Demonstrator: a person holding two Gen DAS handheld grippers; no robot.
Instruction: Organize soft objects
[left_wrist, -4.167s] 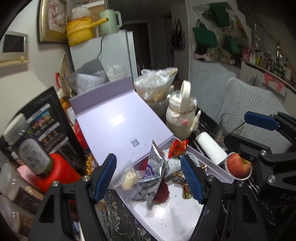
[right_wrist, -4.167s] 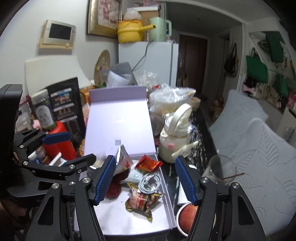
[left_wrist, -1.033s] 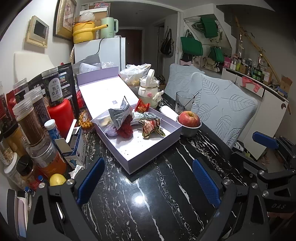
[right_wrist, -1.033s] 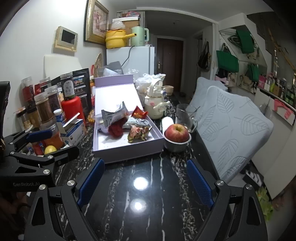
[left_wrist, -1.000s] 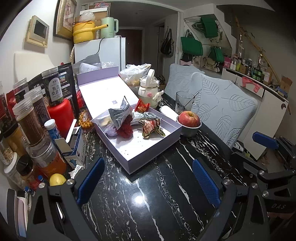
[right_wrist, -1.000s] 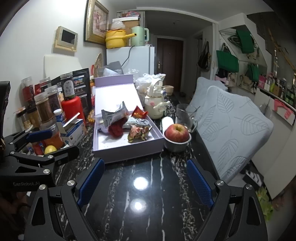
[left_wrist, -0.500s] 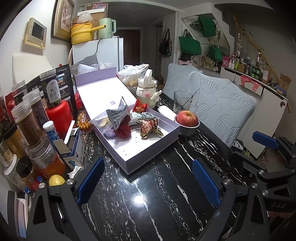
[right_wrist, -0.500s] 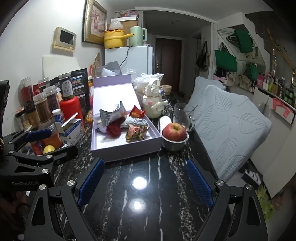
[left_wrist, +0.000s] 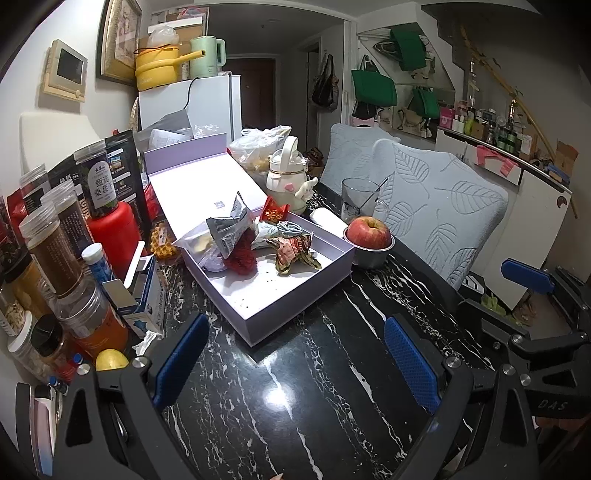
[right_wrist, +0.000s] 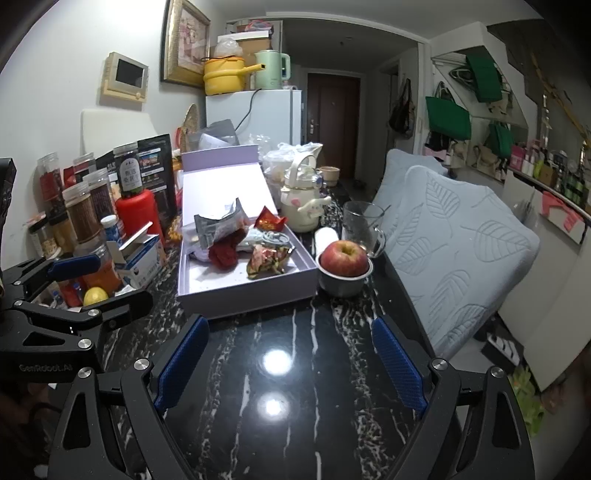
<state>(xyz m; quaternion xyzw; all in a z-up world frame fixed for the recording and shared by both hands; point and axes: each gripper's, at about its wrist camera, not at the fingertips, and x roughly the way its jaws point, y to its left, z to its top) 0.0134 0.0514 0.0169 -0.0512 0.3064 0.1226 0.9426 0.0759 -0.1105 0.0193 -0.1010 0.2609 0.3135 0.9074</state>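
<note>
A lilac gift box (left_wrist: 295, 295) (right_wrist: 243, 291) stands open on the black marble table, its lid leaning back. Inside lie a silver snack bag (left_wrist: 229, 225) (right_wrist: 218, 225), a red soft item (left_wrist: 242, 256) (right_wrist: 224, 253), a crumpled colourful wrapper (left_wrist: 293, 251) (right_wrist: 267, 260), a red packet (left_wrist: 275, 212) and a coiled cable (left_wrist: 290, 228). My left gripper (left_wrist: 295, 365) hangs open over bare table in front of the box. My right gripper (right_wrist: 288, 363) is also open and holds nothing, well short of the box.
A red apple (left_wrist: 369, 232) (right_wrist: 345, 258) sits in a metal bowl right of the box, with a glass mug (right_wrist: 360, 225) and a white kettle (right_wrist: 303, 203) behind. Jars, a red bottle (left_wrist: 110, 236) and a small carton (right_wrist: 142, 258) crowd the left. Cushioned chairs (right_wrist: 461, 251) stand at right.
Since about four seconds ago both grippers have pulled back from over the box to the near table. In the last second nothing has visibly changed.
</note>
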